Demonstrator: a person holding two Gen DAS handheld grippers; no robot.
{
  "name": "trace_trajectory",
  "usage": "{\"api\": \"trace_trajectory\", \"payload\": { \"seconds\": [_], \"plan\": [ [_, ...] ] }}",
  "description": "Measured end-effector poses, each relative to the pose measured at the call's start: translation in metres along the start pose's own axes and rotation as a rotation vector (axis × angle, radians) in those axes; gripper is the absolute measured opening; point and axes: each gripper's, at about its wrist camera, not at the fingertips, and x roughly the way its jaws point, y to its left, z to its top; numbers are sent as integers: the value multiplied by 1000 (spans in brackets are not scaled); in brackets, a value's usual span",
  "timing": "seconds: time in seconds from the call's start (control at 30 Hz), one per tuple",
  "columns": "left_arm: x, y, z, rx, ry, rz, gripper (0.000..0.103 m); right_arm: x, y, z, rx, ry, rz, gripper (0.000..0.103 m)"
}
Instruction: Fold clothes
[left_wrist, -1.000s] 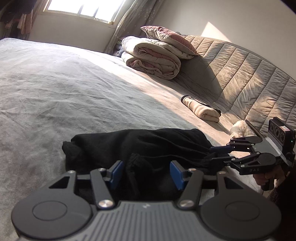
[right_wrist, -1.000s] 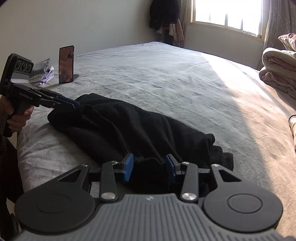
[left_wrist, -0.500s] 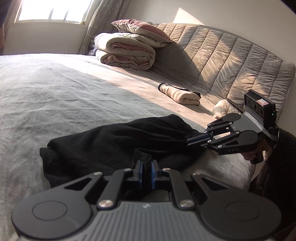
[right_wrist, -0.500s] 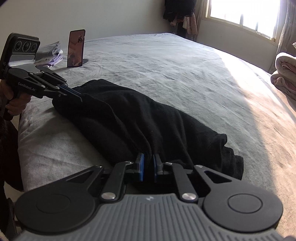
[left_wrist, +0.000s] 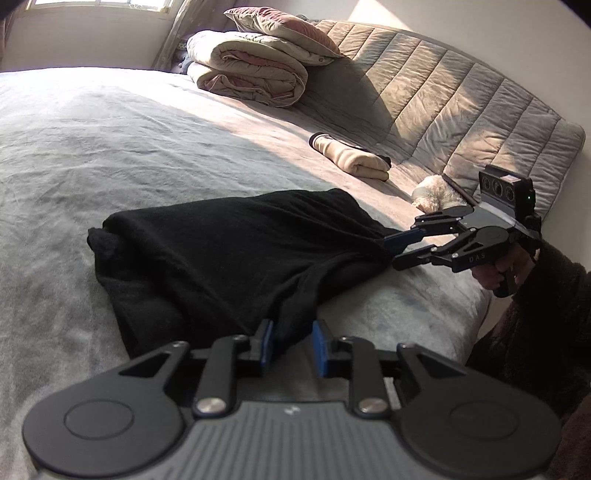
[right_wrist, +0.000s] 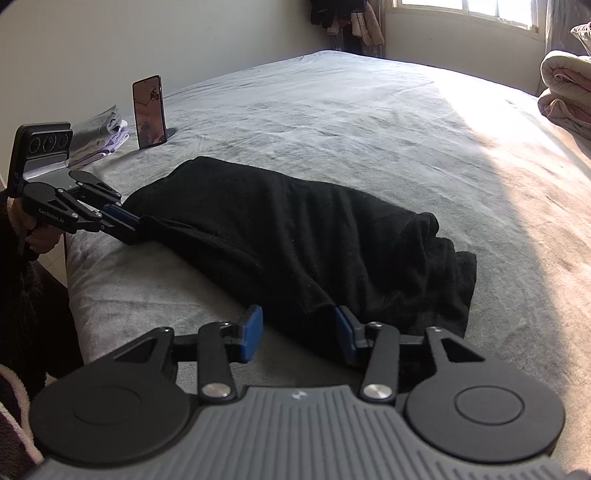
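Seemingly both tools (left_wrist: 292, 341) (right_wrist: 299, 334) low, opening around garment (left_wrist: 229, 251).

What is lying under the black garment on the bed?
The black garment lies bunched on the grey bedspread, which shows all around it. Whether anything else sits beneath it cannot be seen; the cloth covers that spot.

around the bed

a grey bed (left_wrist: 110, 140) with a quilted headboard (left_wrist: 461, 110). a folded duvet (left_wrist: 251, 74) and pillow (left_wrist: 280, 29) sit by it. a beige roll (left_wrist: 354, 157) lies nearby. a phone (right_wrist: 149, 110) stands upright beside folded laundry (right_wrist: 99, 136).
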Motion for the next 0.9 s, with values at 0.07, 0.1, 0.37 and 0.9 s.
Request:
{"api": "trace_trajectory", "payload": {
  "seconds": [0.07, 0.1, 0.37, 0.9],
  "plan": [
    [-9, 6, 3, -70, -61, -34, 48, -6, -4, 3, 39, -35, 11, 51],
    [-14, 8, 5, -110, -102, -44, 52, -10, -7, 4, 65, -56, 14, 51],
    [6, -14, 12, -37, -123, 10, 61, -5, 7, 17, 74, -106, 124, 50],
    [42, -36, 4, 183, -21, 224, 28, 51, 31, 16, -128, -8, -43, 25]
  ]
}}
